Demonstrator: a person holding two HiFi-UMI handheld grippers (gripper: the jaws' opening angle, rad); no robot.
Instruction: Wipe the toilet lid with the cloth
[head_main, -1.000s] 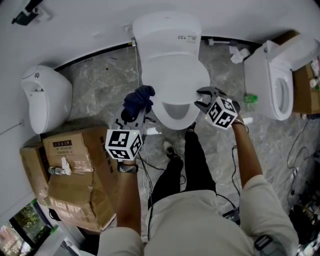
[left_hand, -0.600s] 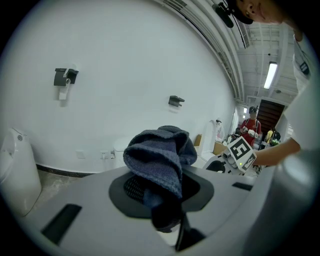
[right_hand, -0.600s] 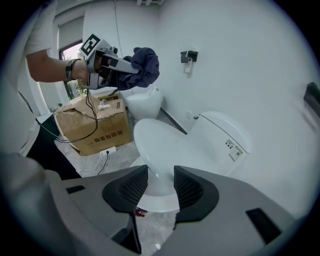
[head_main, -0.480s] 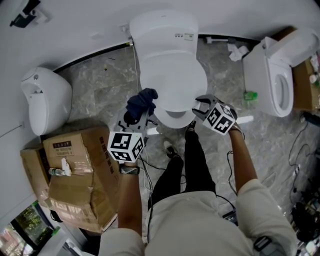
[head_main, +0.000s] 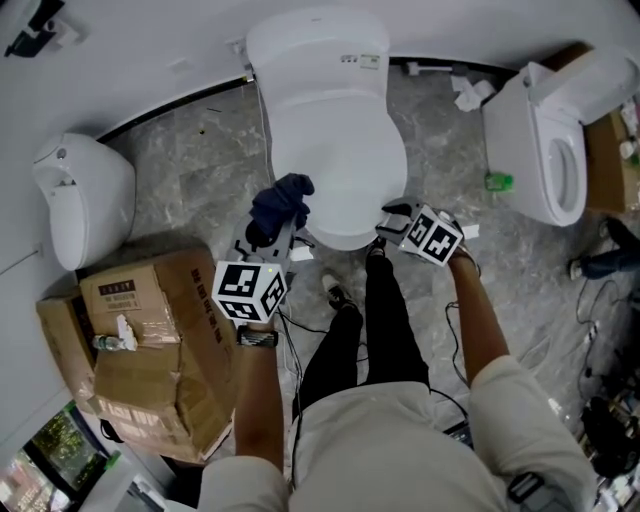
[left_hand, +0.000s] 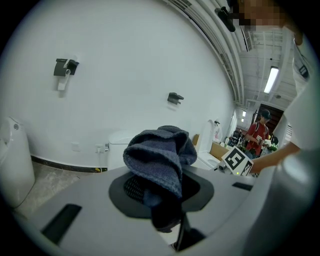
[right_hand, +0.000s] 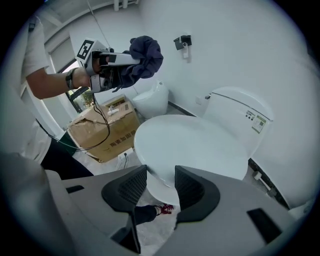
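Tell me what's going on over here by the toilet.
A person stands at a white toilet with a hand-held gripper in each hand. The left hand-held gripper is clamped on a bunched dark blue cloth, held in the air beside the closed white oval toilet lid. The right hand-held gripper sits at the lid's front edge; its jaws have just been opening and grip nothing. No wiping has started yet.

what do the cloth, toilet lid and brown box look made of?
cloth: dark blue terry-like fabric, matte, with a visible nap; it bunches softly.
toilet lid: white, smooth, slightly glossy; probably moulded plastic, though ceramic can't be ruled out.
box: brown cardboard, matte, creased and crushed.
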